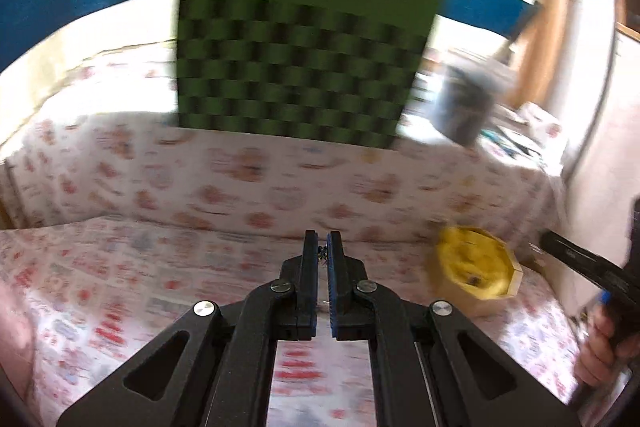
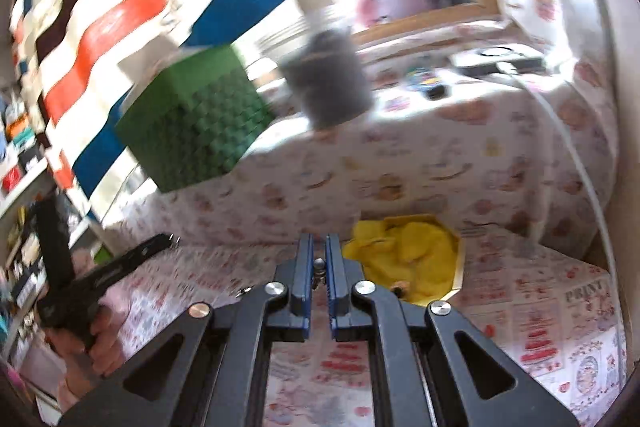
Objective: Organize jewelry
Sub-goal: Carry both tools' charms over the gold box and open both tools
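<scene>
Jewelry box (image 1: pixel 476 267) – right wrist view alone shows its yellow lining (image 2: pixel 408 251) fully.

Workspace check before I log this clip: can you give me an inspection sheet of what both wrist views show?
Surface: patterned cloth over a low and a raised level.
Job's things: octagonal box lined with yellow cloth; small jewelry pieces between each gripper's fingers.
Clutter: green checkered box, dark cup, small items behind, blurred.
Grippers: left gripper shut on a small dark piece; right gripper shut on a small metallic piece.
Cables: white cable.
Surroundings: striped fabric, shelves at left.
</scene>
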### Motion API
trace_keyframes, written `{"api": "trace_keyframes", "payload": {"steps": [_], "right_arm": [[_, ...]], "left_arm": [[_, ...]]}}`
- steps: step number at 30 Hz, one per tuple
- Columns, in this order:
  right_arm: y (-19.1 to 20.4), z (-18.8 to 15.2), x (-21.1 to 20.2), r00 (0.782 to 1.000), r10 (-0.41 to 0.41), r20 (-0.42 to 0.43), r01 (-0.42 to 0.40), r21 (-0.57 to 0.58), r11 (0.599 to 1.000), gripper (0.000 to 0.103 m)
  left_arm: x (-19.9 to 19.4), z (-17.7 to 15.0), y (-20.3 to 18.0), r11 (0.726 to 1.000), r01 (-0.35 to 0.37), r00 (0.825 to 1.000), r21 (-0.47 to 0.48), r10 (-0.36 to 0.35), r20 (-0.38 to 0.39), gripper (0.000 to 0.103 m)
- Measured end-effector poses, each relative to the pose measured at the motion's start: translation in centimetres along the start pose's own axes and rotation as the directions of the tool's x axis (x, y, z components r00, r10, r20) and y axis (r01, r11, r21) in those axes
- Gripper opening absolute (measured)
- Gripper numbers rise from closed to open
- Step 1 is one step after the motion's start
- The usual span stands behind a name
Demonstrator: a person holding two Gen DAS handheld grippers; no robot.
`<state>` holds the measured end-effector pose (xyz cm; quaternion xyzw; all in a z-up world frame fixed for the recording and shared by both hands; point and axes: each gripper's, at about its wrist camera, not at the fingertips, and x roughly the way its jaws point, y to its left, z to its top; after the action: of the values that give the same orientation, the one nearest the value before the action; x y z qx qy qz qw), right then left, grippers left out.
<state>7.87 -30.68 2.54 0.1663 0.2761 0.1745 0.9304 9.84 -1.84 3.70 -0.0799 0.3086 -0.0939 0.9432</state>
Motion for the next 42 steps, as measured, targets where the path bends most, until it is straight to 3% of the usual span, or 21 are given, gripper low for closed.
{"api": "trace_keyframes", "payload": {"steps": [9, 16, 21, 30, 37, 40, 42], "right_arm": [[-4.1, 0.1, 2.2, 0.996, -0.079, -0.050, 0.081, 0.040, 0.996, 0.006], [-5.9, 0.1, 3.3, 0.995, -0.082, -0.059, 0.086, 0.076, 0.993, 0.006], [-7.0, 0.0, 4.1, 0.995, -0.061, -0.075, 0.069, 0.116, 0.991, 0.006], [-7.0, 0.1, 3.6, 0.998, -0.024, -0.059, 0.032, 0.137, 0.990, 0.007], [-6.3, 0.2, 2.2, 0.999, -0.043, -0.022, 0.046, 0.123, 0.991, 0.007], [-5.2, 0.2, 1.6, 0.996, -0.088, 0.005, 0.087, 0.082, 0.993, 0.007], [-4.1, 0.1, 1.0, 0.995, -0.093, 0.025, 0.092, 0.042, 0.995, 0.007]], "left_arm": [[3.9, -0.4, -10.1, 0.981, 0.164, 0.978, 0.104, -0.148, -0.143, 0.003], [10.0, -1.6, -14.1, 0.979, 0.180, 0.950, 0.093, -0.149, -0.275, 0.003], [12.0, -2.1, -15.0, 0.979, 0.182, 0.942, 0.090, -0.148, -0.300, 0.003], [10.0, -1.9, -14.3, 0.973, 0.199, 0.951, 0.115, -0.164, -0.264, 0.007], [4.8, -0.7, -12.0, 0.980, 0.125, 0.984, 0.152, -0.103, -0.144, 0.009], [2.3, -0.1, -11.0, 0.978, 0.093, 0.992, 0.185, -0.076, -0.101, 0.011], [0.6, 0.1, -10.1, 0.980, 0.070, 0.996, 0.189, -0.059, -0.059, 0.017]]}}
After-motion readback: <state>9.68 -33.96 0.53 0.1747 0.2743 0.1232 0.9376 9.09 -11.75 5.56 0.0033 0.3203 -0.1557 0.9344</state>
